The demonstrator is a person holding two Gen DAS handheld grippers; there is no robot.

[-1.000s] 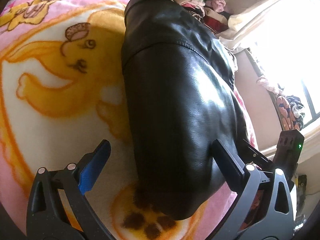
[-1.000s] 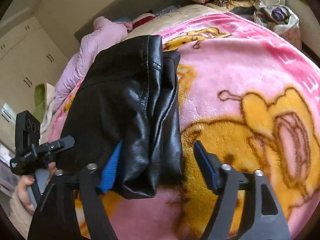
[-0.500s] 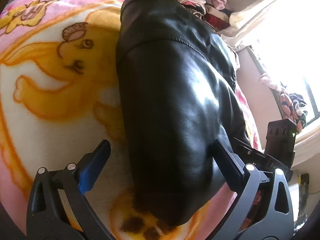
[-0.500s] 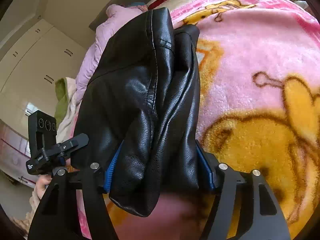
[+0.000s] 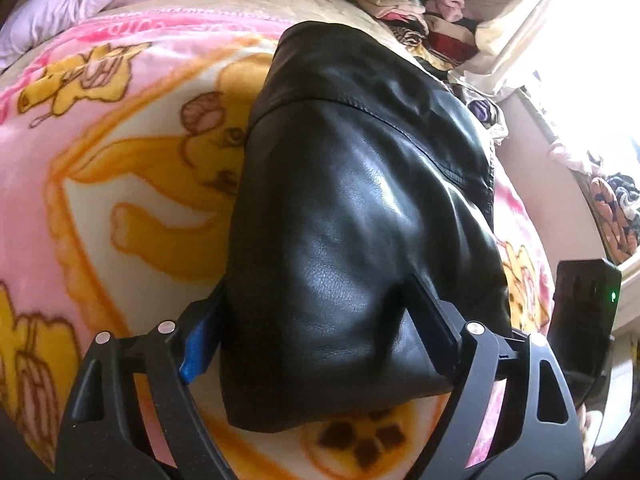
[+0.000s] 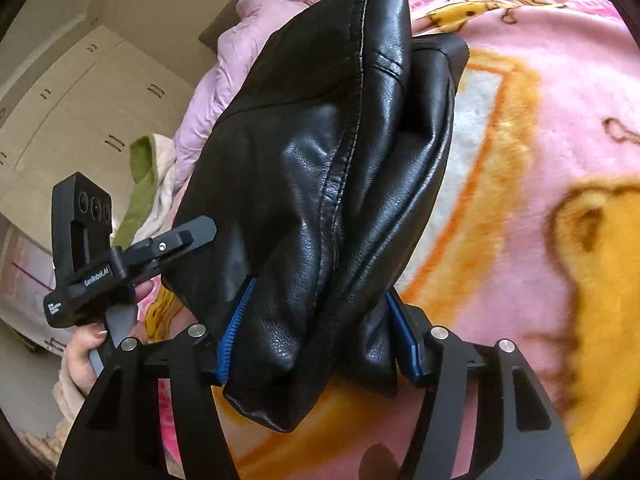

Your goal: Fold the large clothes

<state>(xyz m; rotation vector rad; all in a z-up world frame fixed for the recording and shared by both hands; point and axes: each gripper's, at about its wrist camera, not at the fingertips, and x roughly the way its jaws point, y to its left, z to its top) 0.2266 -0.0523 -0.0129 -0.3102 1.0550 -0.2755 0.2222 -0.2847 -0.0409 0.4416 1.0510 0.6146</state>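
— Two tongs on one black leather jacket?
— Yes. It lies folded on the pink cartoon blanket (over a bed). Left tongs are closing, pads against its near end.
— Right tongs?
— Clamped on the bunched near edge, blue pads pressing both sides.

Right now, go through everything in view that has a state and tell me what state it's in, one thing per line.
Black leather jacket: folded into a narrow bundle, near end bunched between both grippers, lying on the blanket.
Left gripper: fingers closing around the jacket's near end.
Right gripper: fingers shut on the jacket's bunched edge.
Pink cartoon blanket: spread flat over the bed.
Clothes pile: stacked at the far end of the bed.
Wardrobe doors: closed.
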